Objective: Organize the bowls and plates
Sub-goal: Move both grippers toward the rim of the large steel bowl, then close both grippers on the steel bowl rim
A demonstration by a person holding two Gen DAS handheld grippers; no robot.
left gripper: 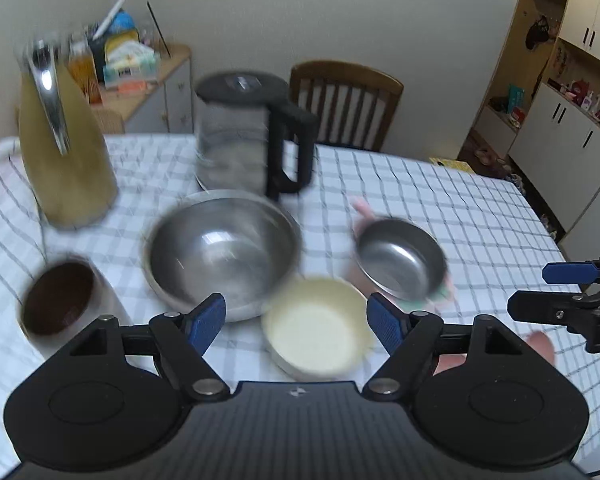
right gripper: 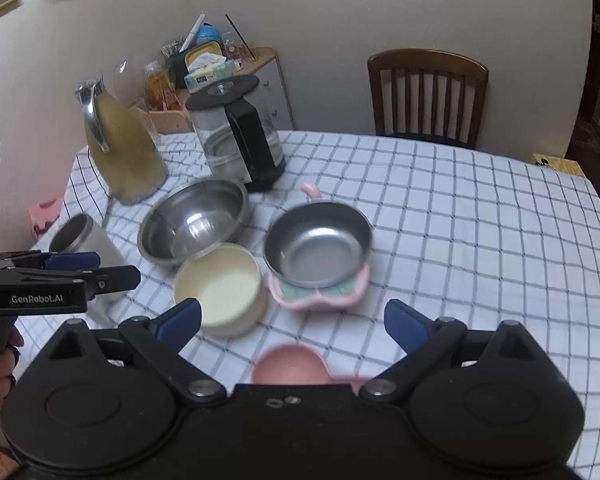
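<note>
Both the left gripper (left gripper: 296,322) and the right gripper (right gripper: 292,322) hang above the checked-cloth surface (right gripper: 460,220) with jaws spread wide, pinching nothing. Just beyond them sits a round cream bowl (right gripper: 220,288), touching a large steel bowl (right gripper: 194,222). A smaller steel bowl (right gripper: 318,250) rests on a pink plate (right gripper: 320,298) beside it.

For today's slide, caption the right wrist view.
Open right claw above checked tablecloth; small steel bowl sits on pink plate.
</note>
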